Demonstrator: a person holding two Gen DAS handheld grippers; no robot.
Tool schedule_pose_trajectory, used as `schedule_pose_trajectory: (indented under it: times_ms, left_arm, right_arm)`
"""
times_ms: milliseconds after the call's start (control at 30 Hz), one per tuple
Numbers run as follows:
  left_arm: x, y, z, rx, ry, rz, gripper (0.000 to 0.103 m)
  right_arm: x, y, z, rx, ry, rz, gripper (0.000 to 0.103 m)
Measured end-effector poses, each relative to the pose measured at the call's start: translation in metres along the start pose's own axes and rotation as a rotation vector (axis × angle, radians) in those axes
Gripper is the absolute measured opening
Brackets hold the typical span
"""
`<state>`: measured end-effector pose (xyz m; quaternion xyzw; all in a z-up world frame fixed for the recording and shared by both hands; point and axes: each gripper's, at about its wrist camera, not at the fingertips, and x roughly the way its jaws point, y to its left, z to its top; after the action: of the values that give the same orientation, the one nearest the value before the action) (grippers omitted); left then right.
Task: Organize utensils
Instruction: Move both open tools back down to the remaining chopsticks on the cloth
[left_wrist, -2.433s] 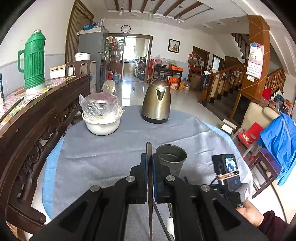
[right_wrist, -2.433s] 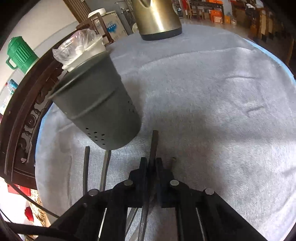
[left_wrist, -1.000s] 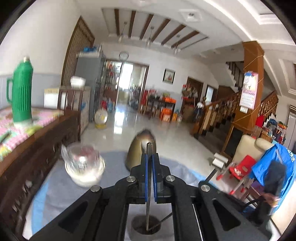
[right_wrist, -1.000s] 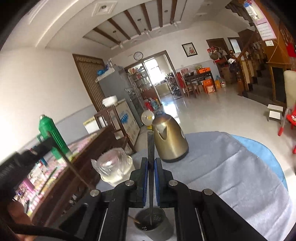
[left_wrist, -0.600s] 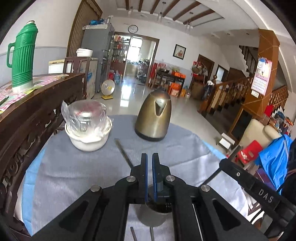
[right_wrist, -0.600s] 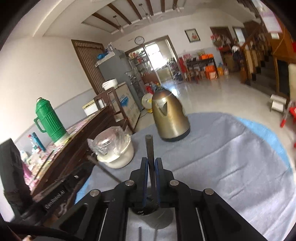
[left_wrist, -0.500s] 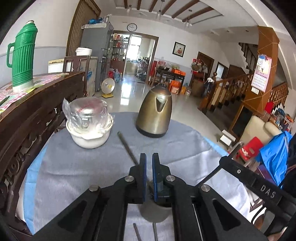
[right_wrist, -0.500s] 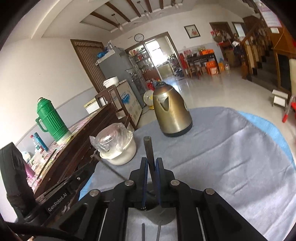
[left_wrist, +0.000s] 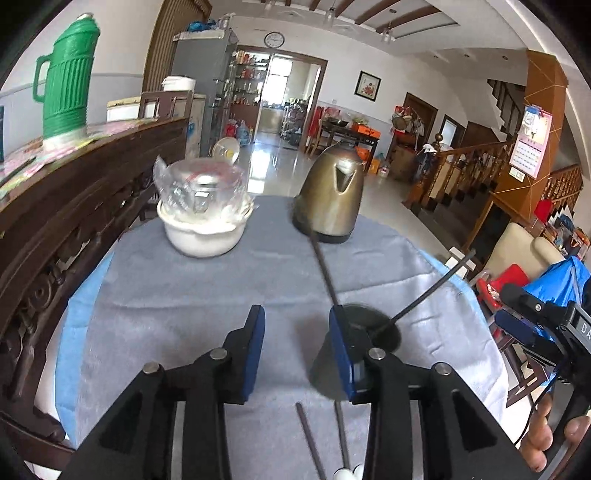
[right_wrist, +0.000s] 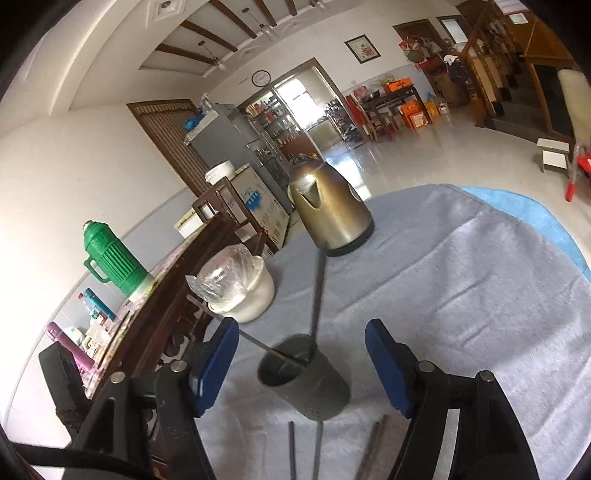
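A dark grey perforated holder (right_wrist: 306, 380) stands on the grey-blue cloth (right_wrist: 461, 295). Two dark utensil handles stick out of it, one nearly upright (right_wrist: 317, 295) and one leaning left (right_wrist: 251, 338). My right gripper (right_wrist: 301, 354) hangs just above and in front of the holder; its jaws are opening wide, with the pads clear of everything. In the left wrist view the holder (left_wrist: 373, 328) sits behind the right finger of my left gripper (left_wrist: 297, 332), whose jaws are opening with nothing between them. Loose utensils (right_wrist: 291, 450) lie on the cloth in front of the holder.
A brass kettle (left_wrist: 328, 199) and a white bowl under plastic wrap (left_wrist: 203, 225) stand at the back of the round table. A carved dark wooden sideboard (left_wrist: 74, 206) with a green thermos (left_wrist: 66, 81) runs along the left. A hand (left_wrist: 543, 443) shows at the lower right.
Each gripper was shut on a utensil handle over the holder. Both have let go and opened, both utensils now stand in the holder, and both hands have come down.
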<state>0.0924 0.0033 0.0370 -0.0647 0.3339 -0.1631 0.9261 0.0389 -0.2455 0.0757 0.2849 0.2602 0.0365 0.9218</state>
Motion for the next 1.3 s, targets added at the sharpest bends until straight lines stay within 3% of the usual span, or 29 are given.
schedule_pose_trajectory:
  times_ms: [133, 300, 500, 567, 667, 1100, 1300]
  left_arm:
    - [0.005, 0.016, -0.015, -0.032, 0.048, 0.021, 0.037]
    - [0.014, 0.029, -0.045, -0.059, 0.138, 0.023, 0.037]
    - [0.023, 0.031, -0.078, -0.082, 0.223, 0.011, 0.037]
    - [0.023, 0.032, -0.088, -0.095, 0.238, -0.002, 0.037]
    - [0.02, 0.032, -0.097, -0.097, 0.257, -0.014, 0.037]
    - [0.009, 0.031, -0.106, -0.096, 0.273, -0.038, 0.037]
    - [0.003, 0.014, -0.109, 0.001, 0.278, 0.032, 0.037]
  right_arm:
    - [0.002, -0.009, -0.013, -0.007, 0.041, -0.017, 0.071]
    - [0.017, -0.018, -0.045, -0.02, 0.136, -0.003, 0.057]
    - [0.063, -0.014, -0.087, -0.022, 0.3, 0.042, 0.048]
    - [0.08, -0.008, -0.098, -0.033, 0.347, 0.043, 0.039]
    - [0.101, -0.001, -0.111, -0.061, 0.382, 0.014, 0.039]
    - [0.15, -0.016, -0.106, -0.021, 0.348, -0.119, 0.038]
    - [0.116, -0.022, -0.098, 0.009, 0.328, -0.032, 0.038]
